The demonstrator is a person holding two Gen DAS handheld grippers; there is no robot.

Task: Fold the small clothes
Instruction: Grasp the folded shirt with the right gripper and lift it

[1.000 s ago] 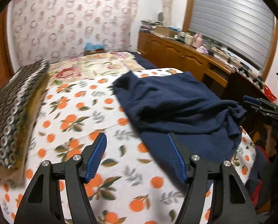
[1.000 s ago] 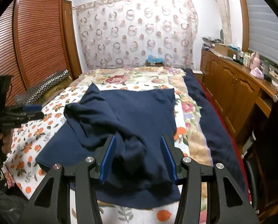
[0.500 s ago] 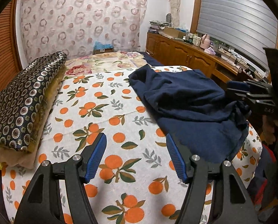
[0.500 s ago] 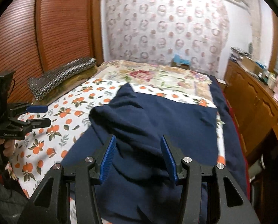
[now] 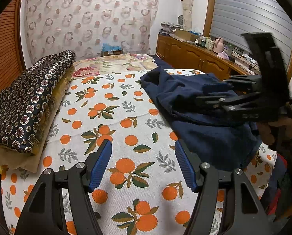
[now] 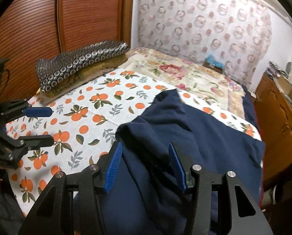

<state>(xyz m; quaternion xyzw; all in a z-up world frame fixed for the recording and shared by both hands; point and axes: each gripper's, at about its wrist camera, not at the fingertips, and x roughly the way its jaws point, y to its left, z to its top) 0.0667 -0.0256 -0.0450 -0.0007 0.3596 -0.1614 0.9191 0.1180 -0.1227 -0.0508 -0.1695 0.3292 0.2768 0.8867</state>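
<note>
1. Navy garment [image 5: 202, 121] lies rumpled on the right half of the orange-print bedspread [image 5: 114, 121] — soft, thick knit, bunched into folds, so it likely needs flattening first.
2. Left gripper [image 5: 143, 164] hangs spread over bare spread, holding nothing.
3. Right gripper [image 6: 145, 166] hovers above the cloth — fingers apart, unloaded, seemingly lining up a pinch.

right gripper [image 6: 144, 164] gapes over navy garment [image 6: 185, 137]; left gripper [image 6: 46, 124] gapes beside
</note>
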